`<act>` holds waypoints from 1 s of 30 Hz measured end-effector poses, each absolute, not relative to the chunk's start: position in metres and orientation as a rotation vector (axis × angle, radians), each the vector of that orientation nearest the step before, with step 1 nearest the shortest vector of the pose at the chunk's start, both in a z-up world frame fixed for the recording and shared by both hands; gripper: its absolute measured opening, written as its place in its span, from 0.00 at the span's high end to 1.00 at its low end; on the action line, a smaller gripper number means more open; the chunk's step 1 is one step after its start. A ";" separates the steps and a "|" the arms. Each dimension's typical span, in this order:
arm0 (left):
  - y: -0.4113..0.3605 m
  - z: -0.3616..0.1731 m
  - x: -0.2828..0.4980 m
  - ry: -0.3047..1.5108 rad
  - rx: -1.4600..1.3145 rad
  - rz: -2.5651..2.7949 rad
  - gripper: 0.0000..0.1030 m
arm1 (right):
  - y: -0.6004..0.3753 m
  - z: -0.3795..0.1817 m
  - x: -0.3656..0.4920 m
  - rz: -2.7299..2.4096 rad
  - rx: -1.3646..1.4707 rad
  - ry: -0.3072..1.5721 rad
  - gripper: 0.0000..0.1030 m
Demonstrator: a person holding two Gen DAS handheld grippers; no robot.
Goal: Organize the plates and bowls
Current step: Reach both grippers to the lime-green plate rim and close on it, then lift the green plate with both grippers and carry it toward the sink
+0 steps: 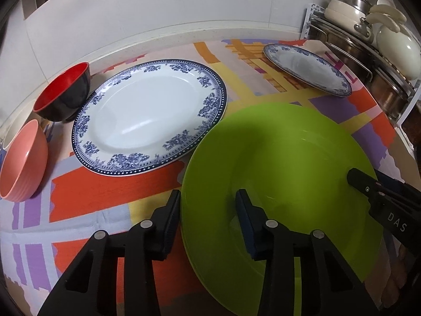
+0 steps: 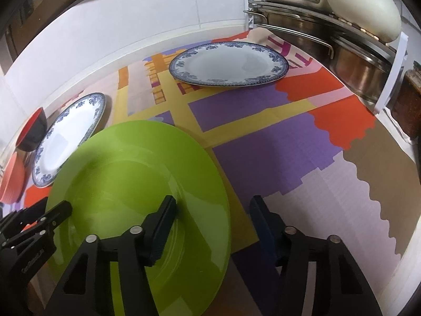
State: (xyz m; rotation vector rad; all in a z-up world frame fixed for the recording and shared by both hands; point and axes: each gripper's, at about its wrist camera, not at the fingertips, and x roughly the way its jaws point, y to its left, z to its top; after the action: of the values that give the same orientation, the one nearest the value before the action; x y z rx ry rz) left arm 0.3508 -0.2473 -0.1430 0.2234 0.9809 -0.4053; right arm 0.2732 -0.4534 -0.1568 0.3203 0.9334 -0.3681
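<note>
The left gripper point(image 1: 208, 205) straddles the left rim of the green plate point(image 1: 276, 158), jaws parted, pads not yet pressing. The right gripper point(image 2: 213, 210) straddles the opposite rim, likewise unclenched. The plate lies at the counter's near edge on a patterned mat point(image 2: 263, 137) (open mat rightward). Only the left view shows the pink bowl point(image 1: 23, 160) whole.

A white tiled wall point(image 1: 147, 18) curves behind a pale countertop point(image 1: 158, 44). A mat point(image 2: 263, 121) printed with orange, purple, yellow, red and tan blocks covers most of the counter. At the right stands a white rack point(image 1: 313, 18) holding steel pans point(image 2: 350, 60) and cream pots with lids point(image 1: 394, 44). The light is soft and even, with faint shadows on the mat.
</note>
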 end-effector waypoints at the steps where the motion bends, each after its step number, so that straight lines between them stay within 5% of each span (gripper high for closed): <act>1: -0.247 -0.143 0.351 0.982 0.223 -0.405 0.60 | -0.453 -0.156 0.274 -0.357 0.324 0.933 0.54; 3: -0.247 -0.142 0.351 0.985 0.219 -0.402 0.60 | -0.450 -0.156 0.275 -0.342 0.326 0.933 0.60; 30: -0.174 -0.108 0.324 0.882 0.125 -0.254 0.63 | -0.396 -0.120 0.270 -0.254 0.270 0.914 0.62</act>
State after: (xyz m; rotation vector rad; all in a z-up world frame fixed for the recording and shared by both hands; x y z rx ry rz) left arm 0.3238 -0.1741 -0.1085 0.1247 0.8821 -0.2540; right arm 0.2697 -0.3964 -0.1200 0.2695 0.9139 -0.2535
